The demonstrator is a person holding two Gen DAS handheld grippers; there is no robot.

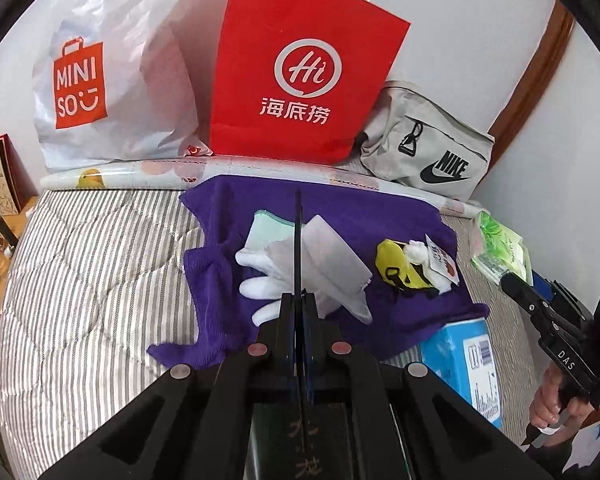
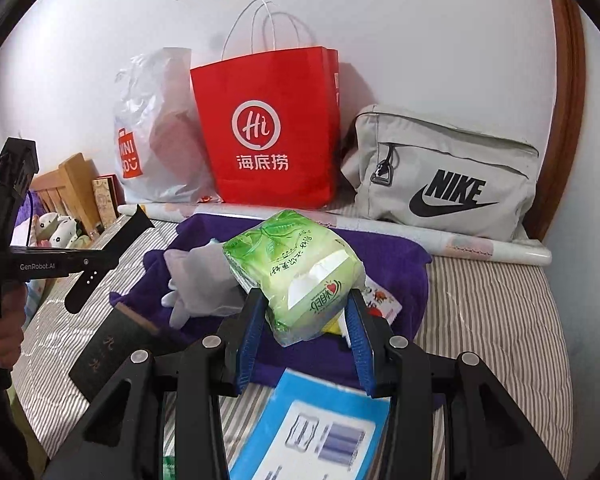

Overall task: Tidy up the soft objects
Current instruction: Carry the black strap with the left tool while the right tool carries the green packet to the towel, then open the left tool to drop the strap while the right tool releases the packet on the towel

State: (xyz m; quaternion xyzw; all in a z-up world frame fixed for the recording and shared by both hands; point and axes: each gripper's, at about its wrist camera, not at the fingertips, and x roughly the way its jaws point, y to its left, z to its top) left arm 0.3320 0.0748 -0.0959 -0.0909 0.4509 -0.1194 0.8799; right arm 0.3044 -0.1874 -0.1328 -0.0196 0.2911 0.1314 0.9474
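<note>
My right gripper [image 2: 306,320] is shut on a green tissue pack [image 2: 296,268] and holds it above the purple towel [image 2: 388,256]; the pack also shows at the right of the left wrist view [image 1: 496,250]. My left gripper [image 1: 299,296] is shut on a thin dark booklet [image 1: 299,240], seen edge-on; it also shows in the right wrist view [image 2: 112,352]. On the purple towel [image 1: 228,264] lie white gloves [image 1: 268,280], a grey pouch [image 1: 332,260] and a small yellow pouch [image 1: 400,272].
A red paper bag [image 1: 300,68], a white Miniso plastic bag [image 1: 112,80] and a grey Nike bag [image 1: 428,148] stand against the wall. A rolled printed mat [image 1: 140,178] lies before them. A blue box [image 1: 468,364] lies on the striped bedding [image 1: 92,280].
</note>
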